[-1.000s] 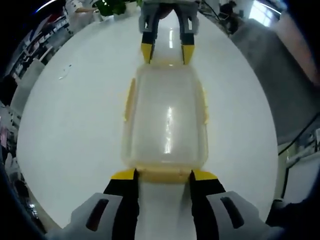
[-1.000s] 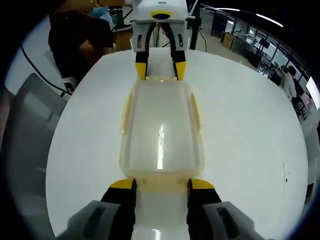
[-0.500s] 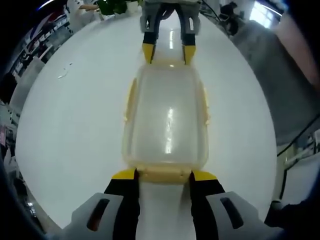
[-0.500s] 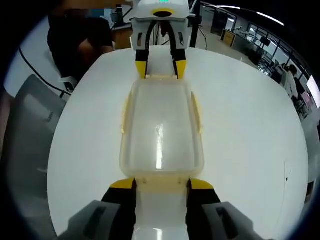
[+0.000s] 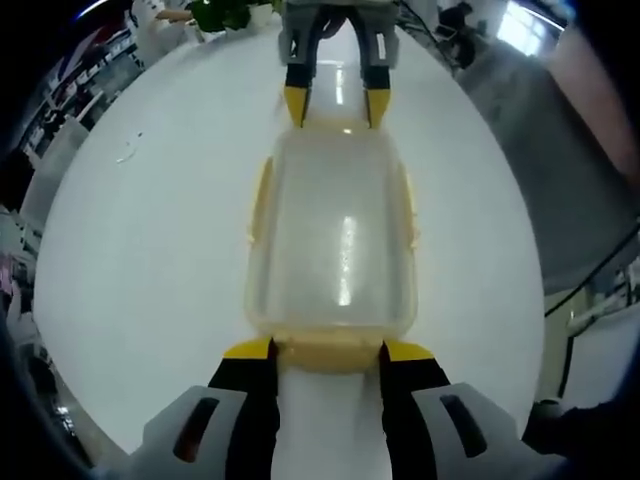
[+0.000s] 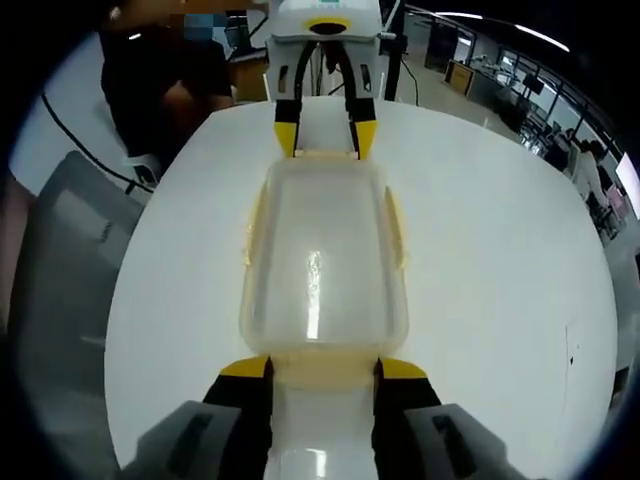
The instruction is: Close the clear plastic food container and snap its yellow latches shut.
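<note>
Left gripper (image 5: 325,352), jaws open, straddles the near end latch (image 5: 325,347) of the container (image 5: 333,240) on the table (image 5: 150,250). Lid on. Right gripper (image 6: 317,370), jaws open, brackets the opposite end. Side latches (image 5: 259,200) look flared; snapping probably remains.

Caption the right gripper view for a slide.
Two grippers face each other across a lidded clear container on a white table, their yellow-tipped fingers straddling its end latches.

The container (image 5: 335,240) looks like cloudy clear plastic, smooth and glossy, with yellow plastic latches (image 5: 260,198); the white table (image 5: 150,250) is smooth and shiny.
</note>
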### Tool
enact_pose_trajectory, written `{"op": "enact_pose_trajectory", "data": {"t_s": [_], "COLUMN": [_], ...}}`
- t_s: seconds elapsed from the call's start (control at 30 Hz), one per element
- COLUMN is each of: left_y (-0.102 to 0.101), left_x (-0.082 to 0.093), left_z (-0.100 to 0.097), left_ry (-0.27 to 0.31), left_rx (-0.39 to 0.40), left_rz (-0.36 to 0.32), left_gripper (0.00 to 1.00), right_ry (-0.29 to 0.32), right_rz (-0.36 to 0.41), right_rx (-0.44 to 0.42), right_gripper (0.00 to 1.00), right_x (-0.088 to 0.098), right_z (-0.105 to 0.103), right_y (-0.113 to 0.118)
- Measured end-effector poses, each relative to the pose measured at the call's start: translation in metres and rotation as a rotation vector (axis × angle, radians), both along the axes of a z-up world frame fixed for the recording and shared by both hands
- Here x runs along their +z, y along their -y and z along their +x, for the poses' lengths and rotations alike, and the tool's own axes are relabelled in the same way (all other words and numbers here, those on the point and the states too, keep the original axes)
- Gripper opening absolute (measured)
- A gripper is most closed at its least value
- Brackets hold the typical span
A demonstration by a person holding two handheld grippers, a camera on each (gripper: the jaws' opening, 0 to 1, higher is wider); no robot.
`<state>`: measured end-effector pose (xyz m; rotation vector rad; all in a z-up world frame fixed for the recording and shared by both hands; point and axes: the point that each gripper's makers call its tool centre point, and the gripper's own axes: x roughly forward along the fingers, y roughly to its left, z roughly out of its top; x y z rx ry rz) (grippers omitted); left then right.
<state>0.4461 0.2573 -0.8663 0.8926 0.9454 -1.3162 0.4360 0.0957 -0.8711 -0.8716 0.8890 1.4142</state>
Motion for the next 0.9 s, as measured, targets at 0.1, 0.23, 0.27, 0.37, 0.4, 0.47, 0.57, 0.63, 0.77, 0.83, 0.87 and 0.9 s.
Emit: {"op": "enact_pose_trajectory", "data": {"t_s": [0.1,0.23,0.27,0.37,0.4,0.47,0.57,0.63,0.77,0.83,0.87,0.9], "left_y": [0.001,0.001,0.001,0.000,0.000,0.000,0.000,0.000,0.000,0.000,0.000,0.000], "left_x": [0.005,0.010,0.012,0.015,0.017,0.019,0.024,0.025,0.028,0.031,0.033,0.035], "left_z": [-0.004,-0.005,-0.006,-0.006,-0.007,-0.008,-0.011,-0.009,-0.011,-0.012,-0.013,-0.014], "left_ry": [0.000,-0.001,0.000,0.003,0.004,0.006,0.010,0.015,0.018,0.019,0.019,0.022], "left_rx": [0.000,0.006,0.006,0.009,0.011,0.010,0.009,0.006,0.010,0.011,0.011,0.011], "left_rz": [0.001,-0.001,-0.001,0.002,0.003,0.004,0.006,0.008,0.006,0.005,0.004,0.003], "left_gripper": [0.37,0.37,0.37,0.37,0.37,0.37,0.37,0.37,0.37,0.37,0.37,0.37], "right_ry": [0.000,0.005,0.006,0.008,0.009,0.009,0.011,0.015,0.021,0.024,0.026,0.028], "right_rz": [0.004,0.010,0.012,0.024,0.029,0.033,0.036,0.038,0.043,0.043,0.042,0.041], "right_rx": [0.002,0.003,0.003,0.008,0.009,0.011,0.011,0.015,0.019,0.022,0.024,0.025], "right_gripper": [0.36,0.36,0.36,0.36,0.36,0.36,0.36,0.36,0.36,0.36,0.36,0.36], "right_x": [0.004,0.008,0.009,0.013,0.015,0.018,0.021,0.024,0.030,0.033,0.034,0.035], "right_z": [-0.002,-0.003,-0.003,-0.004,-0.004,-0.005,-0.006,-0.007,-0.008,-0.009,-0.009,-0.010], "right_y": [0.000,0.000,0.000,-0.001,-0.002,-0.002,-0.002,-0.002,-0.002,-0.002,-0.002,-0.001]}}
